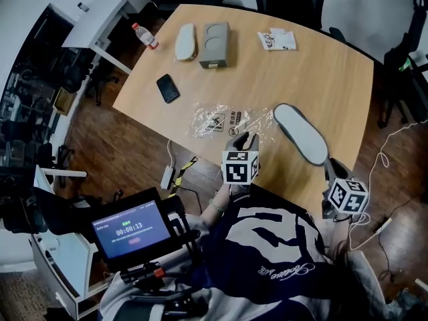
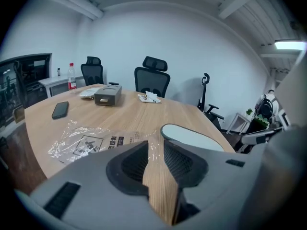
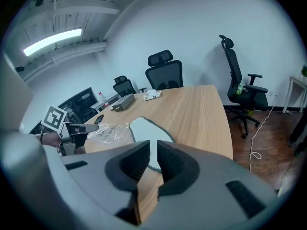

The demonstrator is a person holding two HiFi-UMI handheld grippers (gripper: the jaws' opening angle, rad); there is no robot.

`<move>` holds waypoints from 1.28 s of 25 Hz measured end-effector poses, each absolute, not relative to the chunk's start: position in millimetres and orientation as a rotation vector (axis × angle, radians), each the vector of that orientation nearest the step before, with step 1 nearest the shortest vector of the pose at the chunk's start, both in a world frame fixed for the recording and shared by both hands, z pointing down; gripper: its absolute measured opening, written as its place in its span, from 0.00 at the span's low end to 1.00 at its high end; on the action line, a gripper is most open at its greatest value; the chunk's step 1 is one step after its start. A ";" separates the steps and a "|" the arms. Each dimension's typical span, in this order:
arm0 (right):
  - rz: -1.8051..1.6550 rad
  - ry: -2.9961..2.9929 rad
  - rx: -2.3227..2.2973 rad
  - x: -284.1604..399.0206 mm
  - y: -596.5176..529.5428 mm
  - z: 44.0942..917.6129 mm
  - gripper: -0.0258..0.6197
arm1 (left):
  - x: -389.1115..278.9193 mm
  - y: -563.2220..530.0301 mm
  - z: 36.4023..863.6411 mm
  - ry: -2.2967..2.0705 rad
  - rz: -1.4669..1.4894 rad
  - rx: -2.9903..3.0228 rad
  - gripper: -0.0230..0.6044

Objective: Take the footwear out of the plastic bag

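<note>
A phone lies on the surface left of the plastic bag; the left gripper hangs at the bag's near edge, jaws wide, empty. The footwear lies outside the bag, just right of it; the right gripper near it has narrow, empty jaws.

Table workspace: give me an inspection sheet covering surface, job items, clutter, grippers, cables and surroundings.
Surface: wooden table, no spills seen.
Job's things: plastic bag flat, looks empty; insole out, lying beside it.
Clutter: phone, grey box, second insole, bottle, paper packet.
Grippers: left gripper open, empty; right gripper jaws nearly together, nothing between.
Cables: white cable and power strip on the floor.
Surroundings: office chairs, side desk, timer screen.
</note>
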State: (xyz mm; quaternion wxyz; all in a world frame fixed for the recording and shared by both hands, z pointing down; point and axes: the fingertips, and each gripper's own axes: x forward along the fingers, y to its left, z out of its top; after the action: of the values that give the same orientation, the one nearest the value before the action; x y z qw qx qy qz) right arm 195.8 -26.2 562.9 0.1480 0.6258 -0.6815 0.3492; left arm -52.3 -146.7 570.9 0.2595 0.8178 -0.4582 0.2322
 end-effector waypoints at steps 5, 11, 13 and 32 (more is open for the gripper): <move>1.007 -1.992 1.827 173.9 -24.5 553.8 0.04 | -52.9 -127.8 563.8 -1.185 0.615 2.261 0.20; 1.018 -2.056 1.785 139.3 -24.7 548.3 0.04 | -61.6 -106.8 566.9 -1.144 0.587 2.248 0.20; 0.998 -2.076 1.751 129.1 -26.4 547.6 0.04 | -63.3 -100.9 565.8 -1.144 0.572 2.244 0.20; 0.981 -2.343 1.348 104.5 61.2 533.9 0.03 | -34.4 42.6 537.5 -1.350 0.422 2.114 0.20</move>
State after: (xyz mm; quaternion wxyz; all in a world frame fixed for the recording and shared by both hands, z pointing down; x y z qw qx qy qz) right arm 104.5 61.2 533.9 0.1325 0.4646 -0.8076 0.3382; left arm -34.4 42.6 537.5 0.2948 0.7941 -0.5072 0.1586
